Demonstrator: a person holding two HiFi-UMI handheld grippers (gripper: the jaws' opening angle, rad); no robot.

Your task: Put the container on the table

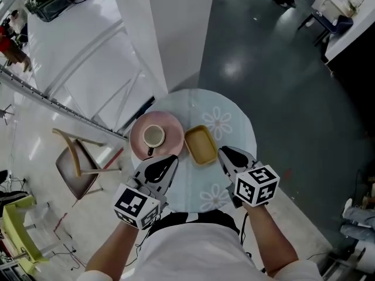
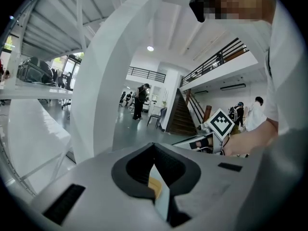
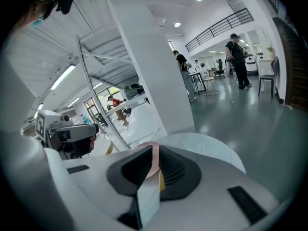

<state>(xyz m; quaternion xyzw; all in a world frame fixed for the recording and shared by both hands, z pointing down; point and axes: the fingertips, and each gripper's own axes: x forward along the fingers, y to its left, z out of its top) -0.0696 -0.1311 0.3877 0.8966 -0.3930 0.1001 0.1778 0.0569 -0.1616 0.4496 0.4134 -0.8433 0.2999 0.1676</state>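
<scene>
A yellow rectangular container [image 1: 201,144] lies flat on the round pale table [image 1: 229,120], just right of a pink plate [image 1: 173,125] that carries a cream cup [image 1: 154,137]. My left gripper [image 1: 169,159] hovers at the table's near edge, beside the plate's near rim, shut and holding nothing. To the container's near right my right gripper [image 1: 225,151] is shut and holds nothing too. In the left gripper view the shut gripper [image 2: 156,172] leaves only a sliver of the yellow container [image 2: 154,184] visible. Past the shut gripper [image 3: 154,170] in the right gripper view, the pink plate [image 3: 155,159] shows as a thin strip.
A white column [image 1: 176,34] rises just behind the table. A wooden chair [image 1: 76,165] stands to the left, beside a metal rail. Grey floor lies to the right. People stand far off in the hall. My body is close against the table's near edge.
</scene>
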